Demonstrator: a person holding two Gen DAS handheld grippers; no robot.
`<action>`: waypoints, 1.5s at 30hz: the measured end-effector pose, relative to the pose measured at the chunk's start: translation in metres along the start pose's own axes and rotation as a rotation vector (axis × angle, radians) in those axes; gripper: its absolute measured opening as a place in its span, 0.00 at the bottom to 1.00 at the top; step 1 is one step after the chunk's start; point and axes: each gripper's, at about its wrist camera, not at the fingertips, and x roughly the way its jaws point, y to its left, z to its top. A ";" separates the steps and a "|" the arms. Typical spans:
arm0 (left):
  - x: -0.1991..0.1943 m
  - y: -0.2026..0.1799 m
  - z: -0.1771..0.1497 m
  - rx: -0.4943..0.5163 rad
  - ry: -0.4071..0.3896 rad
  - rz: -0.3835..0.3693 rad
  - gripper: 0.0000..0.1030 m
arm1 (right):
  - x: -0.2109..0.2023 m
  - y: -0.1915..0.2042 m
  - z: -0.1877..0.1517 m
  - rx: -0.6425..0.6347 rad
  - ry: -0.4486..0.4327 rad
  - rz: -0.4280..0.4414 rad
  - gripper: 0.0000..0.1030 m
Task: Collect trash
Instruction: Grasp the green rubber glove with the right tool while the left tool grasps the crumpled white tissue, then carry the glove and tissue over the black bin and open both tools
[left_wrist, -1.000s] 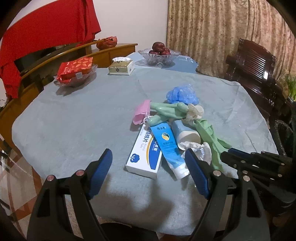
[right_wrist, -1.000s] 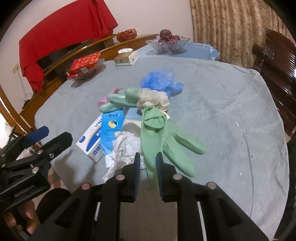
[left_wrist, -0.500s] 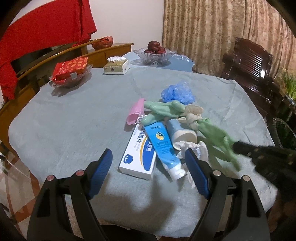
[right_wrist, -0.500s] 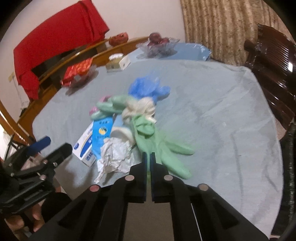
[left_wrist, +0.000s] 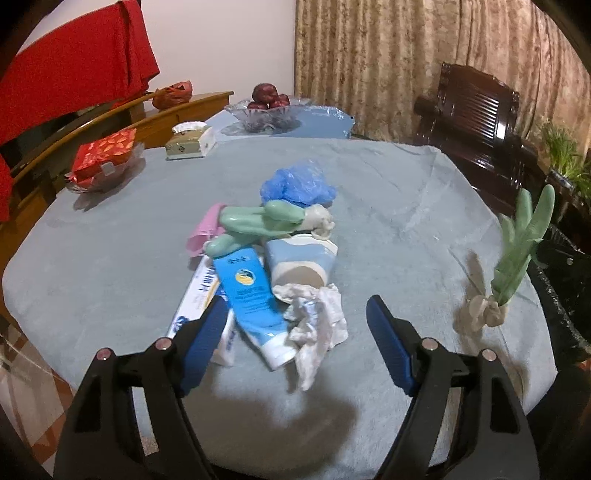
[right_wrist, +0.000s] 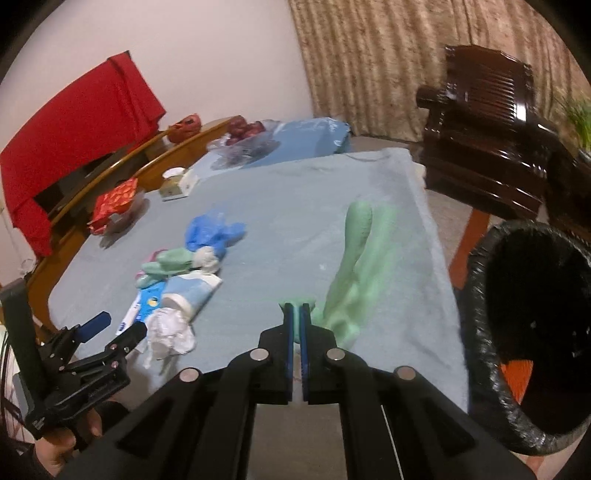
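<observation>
At the right edge of the grey-clothed table (right_wrist: 388, 192), the right gripper (right_wrist: 296, 314) holds a green rubber glove (right_wrist: 354, 266) up off the cloth, its jaws pressed together on the cuff with only a sliver of green showing between the blue pads. In the left wrist view the same glove (left_wrist: 521, 251) hangs in the air beside the table's far right side, fingers pointing up, its pale cuff bunched below. The step in hand looks like carrying this glove to the black-lined trash bin (right_wrist: 476, 295), which stands just off the table's right edge with its mouth open toward the gripper. The next move probably calls for bringing the glove over the bin's mouth and parting the jaws so that it drops inside; the limp fingers could catch on the rim.

The left gripper (left_wrist: 295, 332) hovers over the rest of the pile with its jaws wide apart and closing slightly. A crumpled white tissue (left_wrist: 317, 321) and the end of a blue tube (left_wrist: 251, 295) lie between the pads, but neither is touched. Still on the cloth are a second green glove (left_wrist: 258, 221), a blue plastic bag (left_wrist: 295, 184), a white and blue box (left_wrist: 199, 295), a pale blue cup (left_wrist: 299, 262) on its side and something pink (left_wrist: 207, 229).
</observation>
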 end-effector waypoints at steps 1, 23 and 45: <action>0.004 -0.001 0.000 0.003 0.006 0.003 0.69 | 0.002 -0.002 -0.001 0.004 0.003 0.000 0.03; -0.048 -0.056 0.037 0.084 -0.079 -0.088 0.06 | -0.063 -0.053 0.011 0.039 -0.109 -0.064 0.03; -0.092 -0.332 0.064 0.332 -0.148 -0.494 0.12 | -0.145 -0.233 0.009 0.206 -0.220 -0.320 0.04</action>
